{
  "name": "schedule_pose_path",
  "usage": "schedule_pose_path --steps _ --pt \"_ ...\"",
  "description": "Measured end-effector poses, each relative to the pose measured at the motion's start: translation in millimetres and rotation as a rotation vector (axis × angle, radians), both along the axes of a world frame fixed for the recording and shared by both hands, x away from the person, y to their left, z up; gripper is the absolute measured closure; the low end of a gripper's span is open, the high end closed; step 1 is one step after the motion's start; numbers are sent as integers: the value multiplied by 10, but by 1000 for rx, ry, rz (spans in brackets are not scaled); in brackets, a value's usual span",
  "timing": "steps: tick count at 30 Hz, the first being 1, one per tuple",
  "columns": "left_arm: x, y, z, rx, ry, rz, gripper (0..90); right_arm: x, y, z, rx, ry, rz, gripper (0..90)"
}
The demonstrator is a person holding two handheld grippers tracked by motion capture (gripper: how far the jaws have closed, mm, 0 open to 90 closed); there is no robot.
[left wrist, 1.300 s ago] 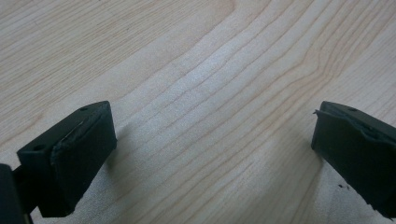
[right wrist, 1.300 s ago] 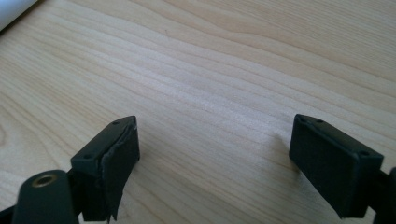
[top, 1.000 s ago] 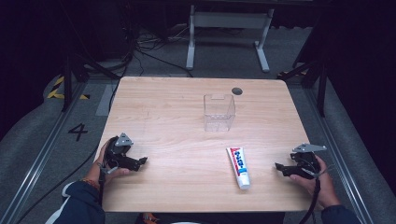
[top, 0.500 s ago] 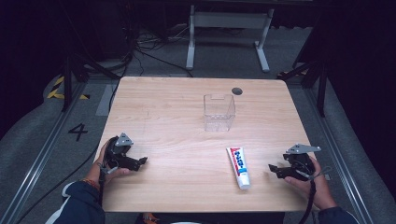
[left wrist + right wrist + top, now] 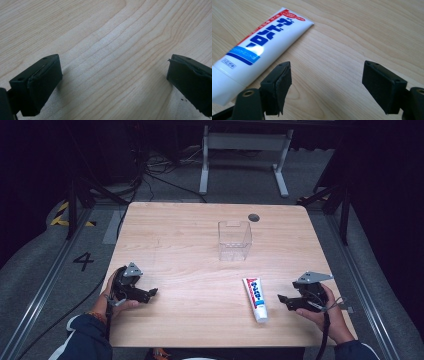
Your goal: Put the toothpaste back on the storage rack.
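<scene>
A person is sitting at a wooden table (image 5: 200,245) with a pair of tongs in each hand. A white toothpaste tube (image 5: 255,299) with red and blue lettering is lying flat on the near right part of the table, its cap end pointing toward the person and its flat crimped end pointing away. A clear plastic box (image 5: 234,240) is standing upright farther back, near the middle of the table and well apart from the tube. A small dark round hole (image 5: 254,217) is showing in the tabletop just behind the box.

The right gripper (image 5: 281,298) is hovering near the tube, on its right side, with its jaws pointing toward it. Its jaws have just been closing a little, yet they are standing apart with nothing between them. In the right gripper view the tube (image 5: 259,47) is lying just beyond the left-hand jaw, at a slant, and bare wood is showing in the gap; the gripper (image 5: 327,83) is not touching the tube.

The left gripper (image 5: 152,291) is resting low at the near left of the table, well away from the tube, in the person's left hand (image 5: 117,290). In the left gripper view its jaws are spread wide over plain wood grain, grasping nothing (image 5: 112,77).
</scene>
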State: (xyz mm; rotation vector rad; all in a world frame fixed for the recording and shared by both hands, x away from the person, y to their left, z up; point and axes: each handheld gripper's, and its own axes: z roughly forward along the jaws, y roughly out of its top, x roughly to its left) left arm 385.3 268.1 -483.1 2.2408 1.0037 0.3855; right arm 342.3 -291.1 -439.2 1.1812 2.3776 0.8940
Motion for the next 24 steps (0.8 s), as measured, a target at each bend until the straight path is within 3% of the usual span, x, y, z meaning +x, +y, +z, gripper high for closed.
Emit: schedule_pose_path --steps 15,21,24 --pt "-11 -8 -3 -10 9 12 5 55 458 189 22 -14 90 254" --pt "-11 -8 -3 -10 9 12 5 123 696 104 -4 24 135 255" --pt "-11 -8 -4 -10 9 12 5 181 771 33 -27 62 120 256"
